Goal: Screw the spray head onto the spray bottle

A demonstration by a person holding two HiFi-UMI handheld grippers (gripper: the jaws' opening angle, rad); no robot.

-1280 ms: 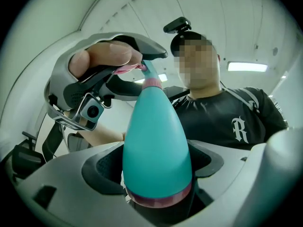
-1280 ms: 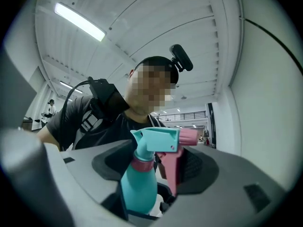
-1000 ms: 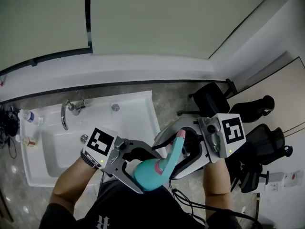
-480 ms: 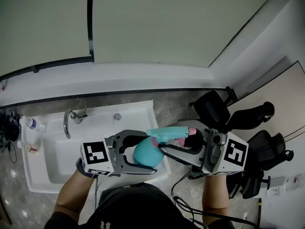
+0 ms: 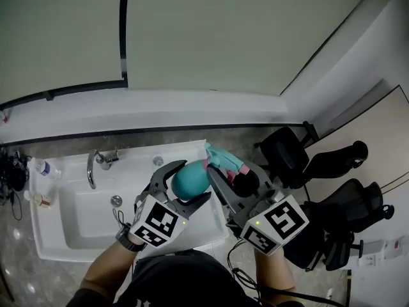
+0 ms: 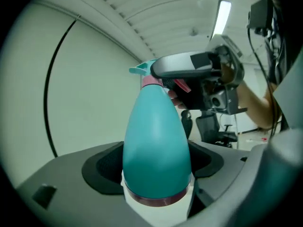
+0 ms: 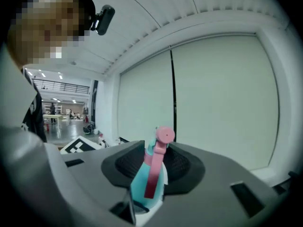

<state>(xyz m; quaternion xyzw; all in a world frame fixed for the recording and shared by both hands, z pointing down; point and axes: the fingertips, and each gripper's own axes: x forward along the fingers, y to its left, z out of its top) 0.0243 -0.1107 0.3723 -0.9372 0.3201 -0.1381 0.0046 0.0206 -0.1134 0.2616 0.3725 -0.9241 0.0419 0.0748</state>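
A: Both tools are up in the air, and the left gripper (image 6: 154, 167) has the spray bottle (image 6: 156, 136) right between its fingers (image 6: 100, 170)! The dark pads press in on both sides of the fat lower end, just above the pink band (image 6: 154, 200) at the base.

B: A firm clamp, no gap at the pads. The bottle runs straight out past the fingertips, narrowing to its neck at the far end.

A: And that is where the right gripper (image 7: 156, 168) is. Its fingers (image 7: 124, 165) are closed on the spray head (image 7: 141, 183), the teal body squeezed between the two pads. The pink trigger (image 7: 154, 174) faces the camera, and the round pink tip (image 7: 165, 135) pokes out beyond the fingertips.

B: In the left gripper view the head sits on top of the neck, with a pink collar (image 6: 151, 82) between head and bottle. How far it is threaded on, I cannot tell.

A: From the head view the two grippers meet at an angle, fingertips close together, bottle and head bridging them.

B: Beneath the fingers lies the white sink (image 5: 45, 232), with the bottle over its right rim. The faucet (image 5: 91, 168) is well off to the left of the left fingers. Dark office chairs (image 5: 284, 147) stand out to the right of the right fingers.
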